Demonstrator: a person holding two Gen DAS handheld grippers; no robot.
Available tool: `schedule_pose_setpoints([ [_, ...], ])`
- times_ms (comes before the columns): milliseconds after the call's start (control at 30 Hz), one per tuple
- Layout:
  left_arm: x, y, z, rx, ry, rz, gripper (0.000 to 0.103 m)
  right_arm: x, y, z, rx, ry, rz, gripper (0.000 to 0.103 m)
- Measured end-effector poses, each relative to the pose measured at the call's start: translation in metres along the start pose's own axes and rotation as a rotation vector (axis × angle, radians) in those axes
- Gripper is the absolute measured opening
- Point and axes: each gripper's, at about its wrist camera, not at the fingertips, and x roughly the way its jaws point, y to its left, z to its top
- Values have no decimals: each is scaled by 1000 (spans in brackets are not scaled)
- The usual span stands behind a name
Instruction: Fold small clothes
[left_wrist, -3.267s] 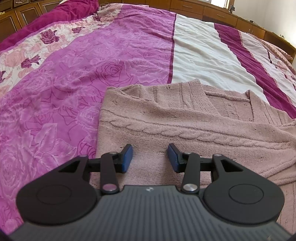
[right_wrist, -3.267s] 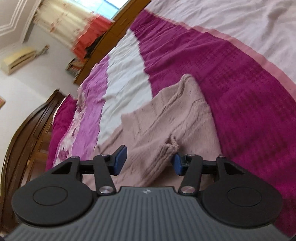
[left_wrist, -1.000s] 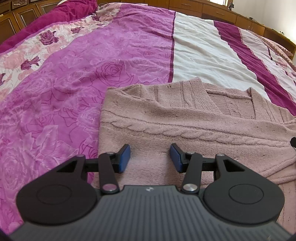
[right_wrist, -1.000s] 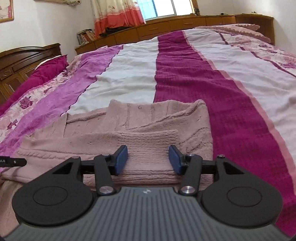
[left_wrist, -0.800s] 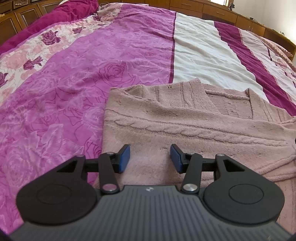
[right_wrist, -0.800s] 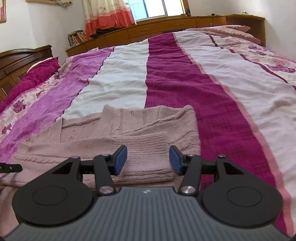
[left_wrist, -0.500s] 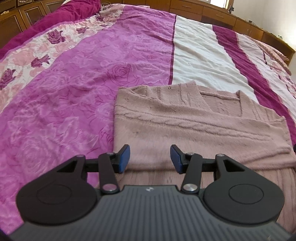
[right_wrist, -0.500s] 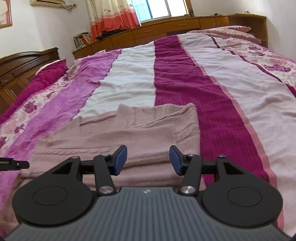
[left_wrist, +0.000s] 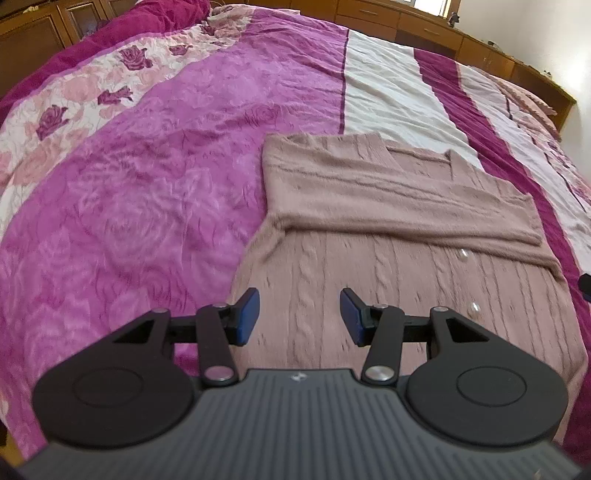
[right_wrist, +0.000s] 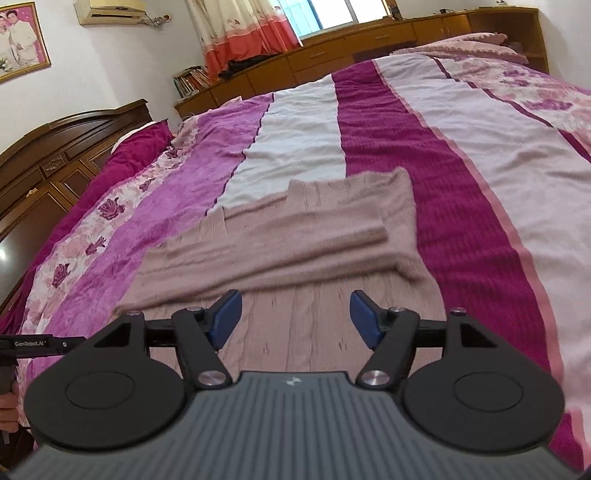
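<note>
A striped bedspread (left_wrist: 184, 177) carries the pink cardigan (left_wrist: 388, 229), sleeves folded across it. Left gripper (left_wrist: 299, 315) hangs parted and empty above it; right gripper (right_wrist: 295, 319) is opening, empty. "GenRobot.AI" label (right_wrist: 28, 343) reads at the left edge.

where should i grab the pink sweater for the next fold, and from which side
Probably the sweater by its near hem, one corner per tool, coming in from the near edge of the bed. Its sleeves are already folded across the chest, and the long lower body lies flat toward the tools. The left tool is open and empty; the right tool is opening, also empty.
</note>
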Motion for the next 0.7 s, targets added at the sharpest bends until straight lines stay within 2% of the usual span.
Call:
schedule_pose_setpoints([
  [167, -2, -1, -13, 19, 41, -32, 50, -24, -1, -25, 13, 18, -10, 72],
  [367, 7, 4, -18, -24, 54, -21, 50, -45, -1, -48, -4, 15, -102, 72],
  [567, 29, 12, -26, -6, 160, -58, 50, -53, -6, -61, 6, 45, -131, 72],
  [700, 17, 18, -33, 16, 193, -111, 50, -56, -5, -60, -7, 47, -141, 72],
])
